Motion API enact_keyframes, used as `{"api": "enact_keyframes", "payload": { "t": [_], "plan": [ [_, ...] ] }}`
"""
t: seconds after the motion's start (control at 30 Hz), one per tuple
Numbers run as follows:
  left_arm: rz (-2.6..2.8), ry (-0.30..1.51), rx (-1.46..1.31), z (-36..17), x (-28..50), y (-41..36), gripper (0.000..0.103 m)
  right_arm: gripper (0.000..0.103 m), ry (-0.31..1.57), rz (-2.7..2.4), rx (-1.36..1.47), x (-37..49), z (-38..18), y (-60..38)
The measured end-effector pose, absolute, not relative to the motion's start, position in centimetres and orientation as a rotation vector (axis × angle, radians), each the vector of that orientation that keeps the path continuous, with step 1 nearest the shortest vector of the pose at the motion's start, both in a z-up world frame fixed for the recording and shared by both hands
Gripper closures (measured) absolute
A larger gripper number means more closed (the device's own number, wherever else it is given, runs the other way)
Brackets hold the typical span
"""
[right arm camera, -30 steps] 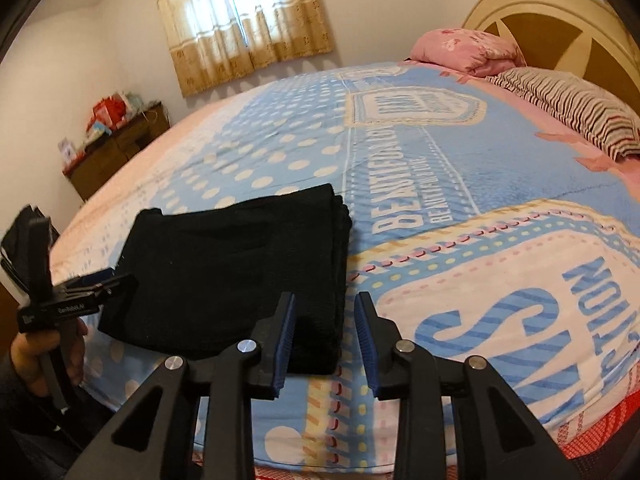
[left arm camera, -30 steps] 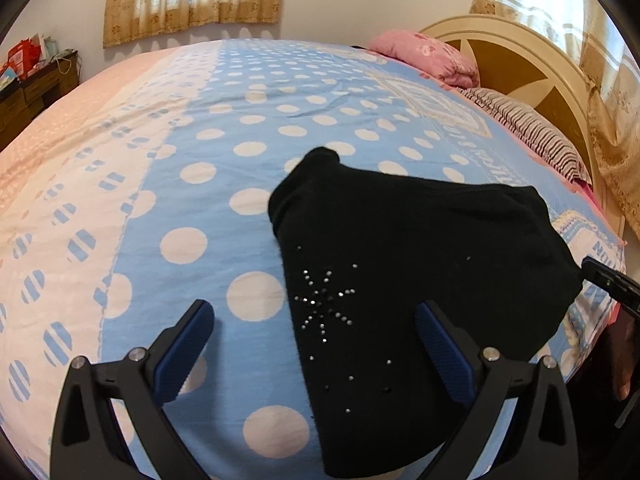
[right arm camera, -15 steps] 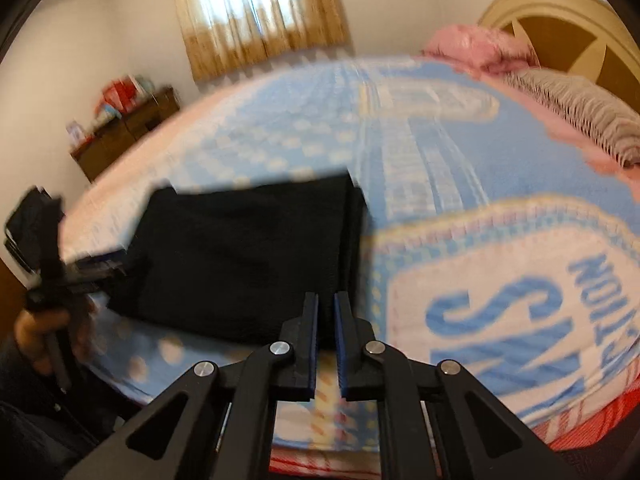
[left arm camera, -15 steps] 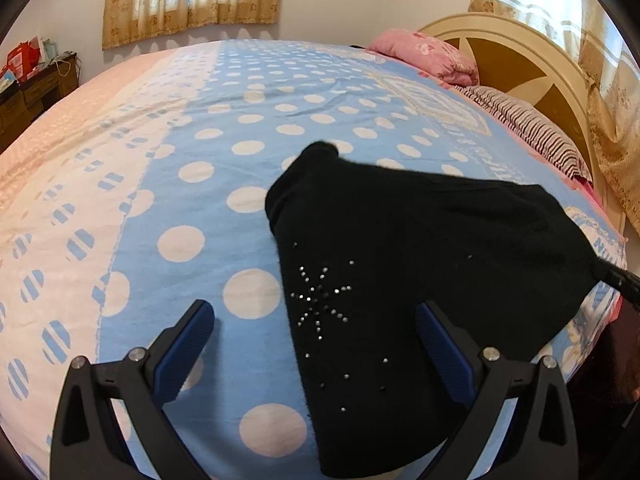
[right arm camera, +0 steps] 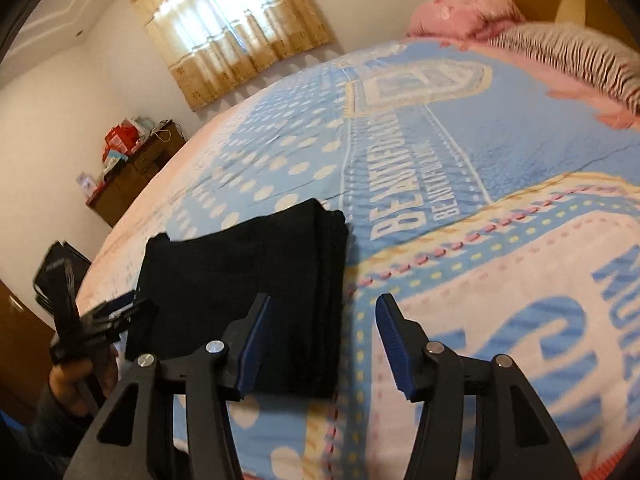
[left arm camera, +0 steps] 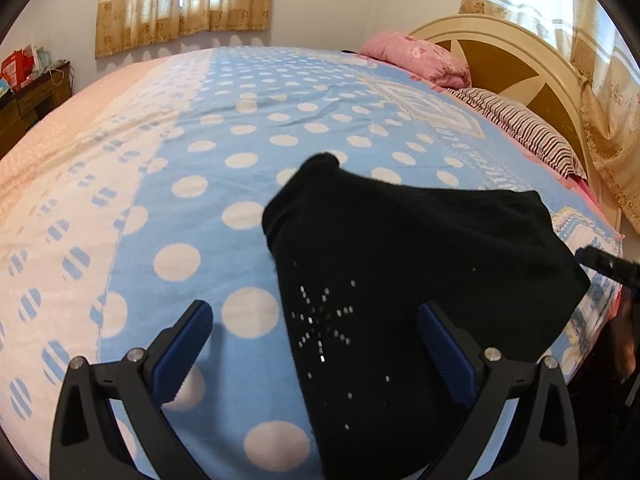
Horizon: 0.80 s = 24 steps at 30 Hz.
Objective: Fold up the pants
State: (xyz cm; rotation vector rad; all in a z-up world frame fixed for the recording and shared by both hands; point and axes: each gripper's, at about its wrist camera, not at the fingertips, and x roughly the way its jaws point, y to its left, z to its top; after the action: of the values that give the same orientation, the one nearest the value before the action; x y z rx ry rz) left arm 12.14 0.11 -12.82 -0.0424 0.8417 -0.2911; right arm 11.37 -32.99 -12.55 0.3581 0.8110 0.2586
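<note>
Item: pants [left arm camera: 408, 280], black, w/ small studs in a star shape. Lying on bed [left arm camera: 168, 184], lower centre-right of left wrist view; lower left-centre in right wrist view [right arm camera: 248, 276]. Folded into a flat stacked rectangle, layered edge along its right side there.

Step (judged): folding looks done or nearly so; neither tool grips cloth. Next move prob. a last fold or squaring-up: would need fingers closing on an edge w/o dragging the stack apart.

Left gripper [left arm camera: 312, 340]: fingers wide, nothing held. Hovers low over near end of pants; one finger over the dotted bedspread, the other over the cloth. Contact: can't tell. Seen in right wrist view at lower left [right arm camera: 120, 308], held in a hand [right arm camera: 80, 376], beside pants' left edge.

Right gripper [right arm camera: 324, 336]: fingers apart at moderate width, nothing held. Left finger over pants' near right corner, right finger over bedspread.
</note>
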Motion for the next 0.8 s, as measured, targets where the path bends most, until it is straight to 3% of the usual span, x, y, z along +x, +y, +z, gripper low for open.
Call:
{"api": "enact_keyframes", "payload": {
  "t": [0.17, 0.6, 0.8],
  "plan": [
    [-0.307, 0.854, -0.029, -13.0, 13.0, -0.4, 0.000, 0.048, 0.892, 0.290, 0.429, 14.3, -14.6, -32.3],
    [-0.329, 0.855, -0.028, -13.9, 13.7, -0.9, 0.000, 0.048, 0.860, 0.275, 0.415, 15.5, -15.3, -31.3],
    [-0.349, 0.840, -0.038, -14.0, 14.0, -0.9, 0.000, 0.056, 0.855, 0.291, 0.447, 15.9, -15.6, -31.2]
  ]
}}
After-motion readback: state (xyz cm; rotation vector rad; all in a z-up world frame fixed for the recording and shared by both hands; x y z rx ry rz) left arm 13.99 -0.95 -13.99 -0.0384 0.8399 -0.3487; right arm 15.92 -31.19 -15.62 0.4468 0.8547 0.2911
